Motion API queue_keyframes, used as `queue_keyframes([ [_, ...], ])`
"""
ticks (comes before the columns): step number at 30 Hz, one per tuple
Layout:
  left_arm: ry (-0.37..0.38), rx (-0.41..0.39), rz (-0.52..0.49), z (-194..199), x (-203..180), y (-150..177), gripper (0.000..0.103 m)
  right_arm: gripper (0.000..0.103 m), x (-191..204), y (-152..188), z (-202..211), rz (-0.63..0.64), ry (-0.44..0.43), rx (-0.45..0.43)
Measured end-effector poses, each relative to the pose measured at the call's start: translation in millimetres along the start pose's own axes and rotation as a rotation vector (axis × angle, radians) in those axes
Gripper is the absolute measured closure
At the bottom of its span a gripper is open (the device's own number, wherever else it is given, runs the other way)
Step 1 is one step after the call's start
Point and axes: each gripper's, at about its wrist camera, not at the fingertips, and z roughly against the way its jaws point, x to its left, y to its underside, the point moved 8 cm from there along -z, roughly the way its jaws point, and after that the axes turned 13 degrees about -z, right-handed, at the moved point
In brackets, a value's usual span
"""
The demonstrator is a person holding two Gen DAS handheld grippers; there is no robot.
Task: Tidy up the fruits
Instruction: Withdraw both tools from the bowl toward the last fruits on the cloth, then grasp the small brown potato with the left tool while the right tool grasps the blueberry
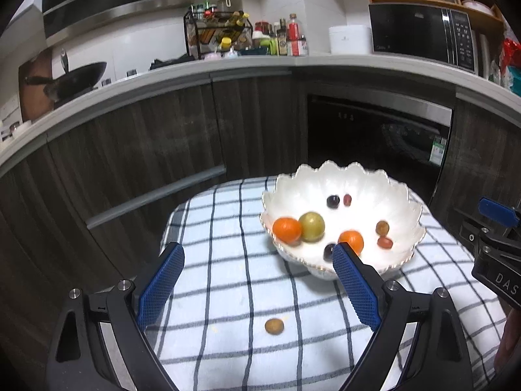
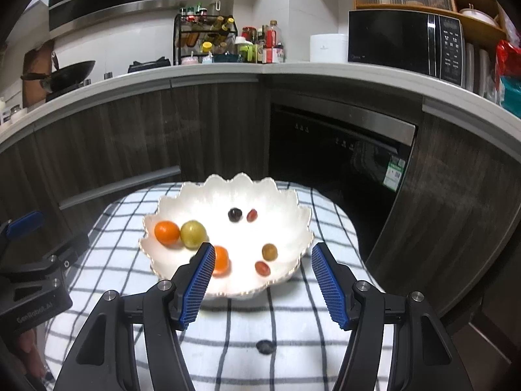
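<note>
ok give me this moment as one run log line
left gripper: open, empty | right gripper: open, empty | white scalloped bowl: holds fruit | brown fruit, dark fruit: loose on checked cloth

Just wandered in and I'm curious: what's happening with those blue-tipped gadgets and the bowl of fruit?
A person holds a pair of tongs in each hand, gathering small fruits into the white scalloped bowl on a checked cloth. Both the left tongs and right tongs are open and empty, hovering in front of the bowl. Two oranges, a green fruit and several small grape-like fruits are already in it. A small brown fruit lies loose on the cloth under the left tongs, and a dark fruit lies under the right.
</note>
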Motion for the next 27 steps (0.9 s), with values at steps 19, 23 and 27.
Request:
queue_keyframes([
  [19,0.016,0.084,-0.063,-32.3,-25.2,56.9,0.015,0.040,-11.6,73.8,-25.6,-0.021,0.067,0.099],
  [23,0.039,0.107,-0.042,-43.9,-27.6,68.2,0.020,0.040,-11.5,79.6,-30.8,-0.009,0.075,0.109],
  [27,0.064,0.134,-0.053,-55.2,-34.4,76.7,0.025,0.040,-12.0,88.3,-39.0,-0.001,0.081,0.135],
])
